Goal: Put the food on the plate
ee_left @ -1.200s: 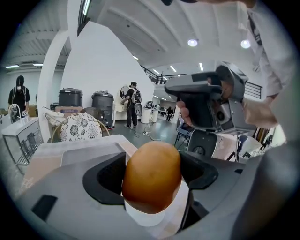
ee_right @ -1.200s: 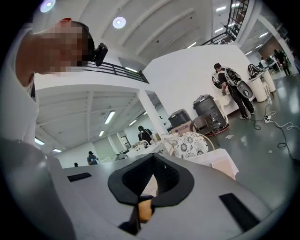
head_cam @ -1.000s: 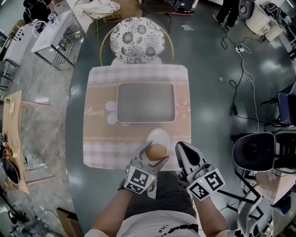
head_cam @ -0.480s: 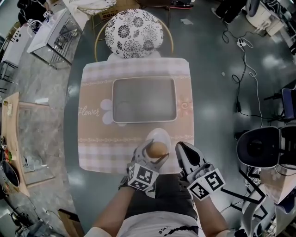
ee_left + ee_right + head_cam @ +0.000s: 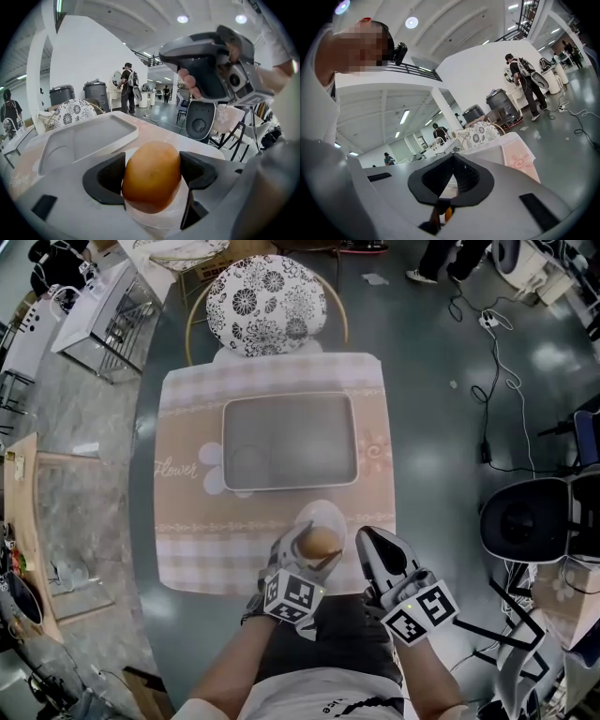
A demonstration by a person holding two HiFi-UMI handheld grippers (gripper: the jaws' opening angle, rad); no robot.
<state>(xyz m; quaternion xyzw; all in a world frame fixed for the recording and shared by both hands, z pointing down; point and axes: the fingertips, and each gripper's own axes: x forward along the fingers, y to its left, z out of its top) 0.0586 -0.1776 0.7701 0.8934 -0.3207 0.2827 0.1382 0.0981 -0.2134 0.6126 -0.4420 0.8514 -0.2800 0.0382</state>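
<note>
A round golden-brown bun [image 5: 320, 542] sits between the jaws of my left gripper [image 5: 315, 547], which is shut on it. The left gripper view shows the bun [image 5: 151, 176] held just above a small white plate [image 5: 154, 219]. In the head view that plate [image 5: 319, 515] lies on the pink placemat [image 5: 187, 521], near its front edge. My right gripper [image 5: 367, 542] hangs just right of the plate, shut and holding nothing [image 5: 452, 161]. It also shows in the left gripper view [image 5: 211, 70], held in a hand.
A grey rectangular tray [image 5: 291, 442] lies on the placemat beyond the plate. A chair with a flower-patterned seat [image 5: 265, 304] stands at the table's far side. To the right are a black office chair [image 5: 525, 531] and floor cables.
The head view has shifted slightly, so the placemat and tray sit lower-left in frame. My left gripper still holds the bun over the plate's near edge. The right gripper has barely moved.
</note>
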